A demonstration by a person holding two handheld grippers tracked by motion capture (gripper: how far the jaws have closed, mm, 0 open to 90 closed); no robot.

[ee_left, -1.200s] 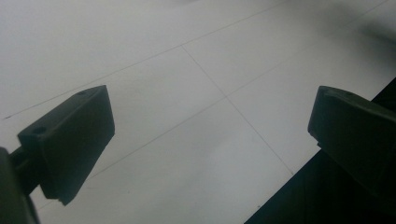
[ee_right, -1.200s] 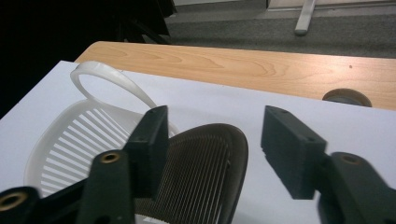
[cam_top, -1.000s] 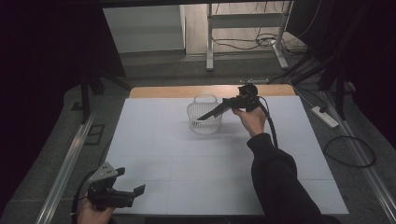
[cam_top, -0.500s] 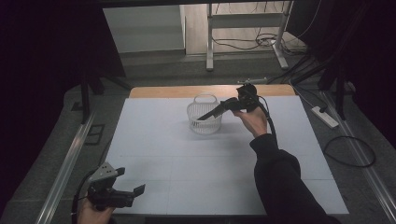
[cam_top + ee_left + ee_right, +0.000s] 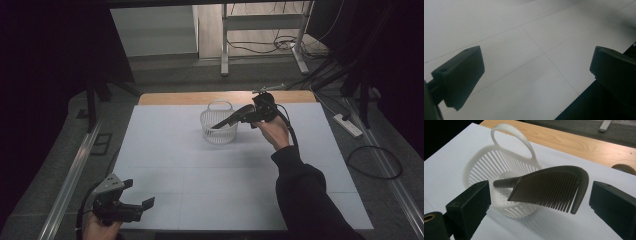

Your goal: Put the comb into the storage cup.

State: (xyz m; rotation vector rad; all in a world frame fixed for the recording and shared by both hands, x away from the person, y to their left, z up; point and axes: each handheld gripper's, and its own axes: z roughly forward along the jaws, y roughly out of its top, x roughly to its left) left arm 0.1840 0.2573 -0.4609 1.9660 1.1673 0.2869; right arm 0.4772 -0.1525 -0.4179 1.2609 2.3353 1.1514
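White sheeting covers the counter [image 5: 170, 150], whose wooden far edge borders a grey floor strewn with cables. From the high view, a white slatted basket [image 5: 218, 128] with a loop handle stands on the far middle of the counter, and a dark comb [image 5: 231, 120] lies slanted across its rim, handle end down inside. The right tongs [image 5: 248, 112] hang just beyond the comb's upper end, held by a hand in a dark sleeve; their jaws have just been opening. The left tongs [image 5: 138, 206] rest low at the counter's near left corner, well apart from the basket, jaws spread. In the left gripper view, the two black jaws stand wide apart over bare white counter [image 5: 529, 50] near its edge, nothing between them. In the right gripper view, the comb [image 5: 549, 186] leans on the basket [image 5: 481, 165] rim, its handle pointing into the basket and its teeth hanging over the near side; the jaws stand apart on either side of the comb's toothed part without touching it.
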